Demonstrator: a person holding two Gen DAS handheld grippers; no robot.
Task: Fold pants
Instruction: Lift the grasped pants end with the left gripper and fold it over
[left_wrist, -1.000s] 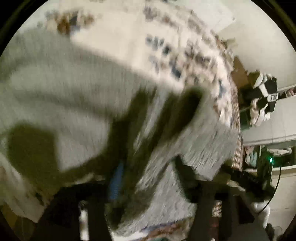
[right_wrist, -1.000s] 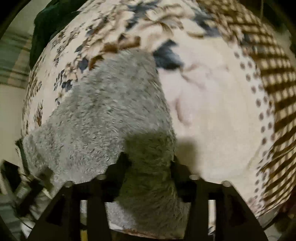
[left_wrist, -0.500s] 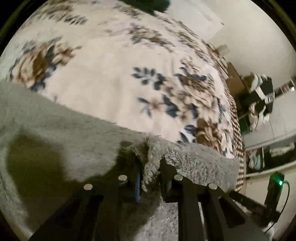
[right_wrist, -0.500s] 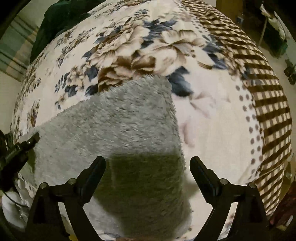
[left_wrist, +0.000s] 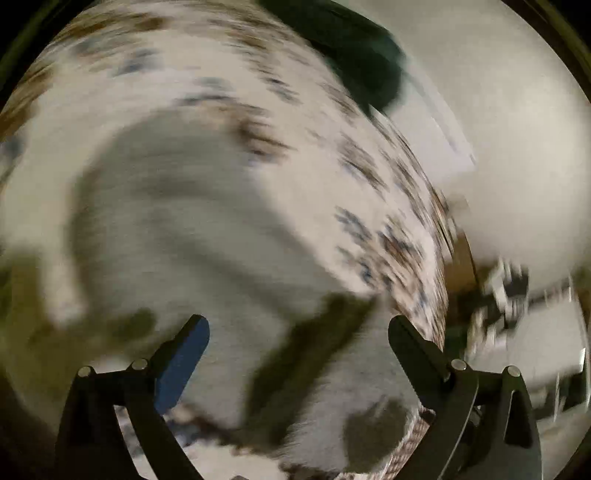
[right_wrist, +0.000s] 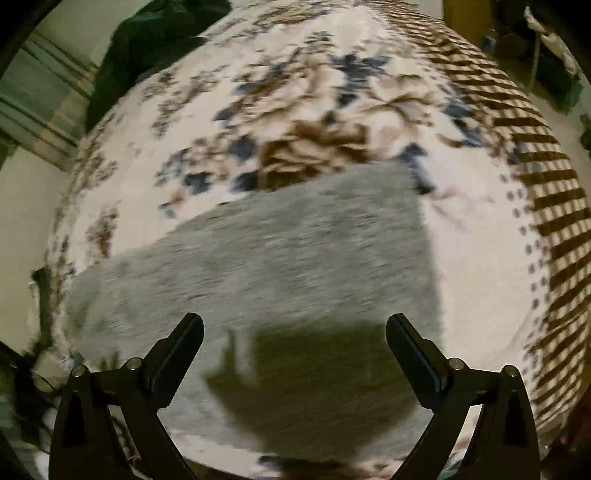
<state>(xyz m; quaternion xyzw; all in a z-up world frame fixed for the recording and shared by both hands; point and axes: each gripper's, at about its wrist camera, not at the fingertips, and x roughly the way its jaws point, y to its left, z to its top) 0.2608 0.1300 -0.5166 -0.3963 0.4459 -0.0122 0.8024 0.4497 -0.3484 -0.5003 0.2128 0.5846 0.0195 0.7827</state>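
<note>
The grey fluffy pants lie folded in a rough rectangle on the flowered bedspread. In the right wrist view my right gripper is open and empty, raised above the near part of the pants. In the blurred left wrist view the pants show as a pale grey shape below my left gripper, which is open and empty above them.
A dark green cloth lies at the far end of the bed, also in the left wrist view. The bedspread has a brown checked border at its right edge. Clutter stands beside the bed.
My left gripper has let go of the pants' edge, opened and swung away. My right gripper, open since half a second ago, has lifted back a little from the pants.
</note>
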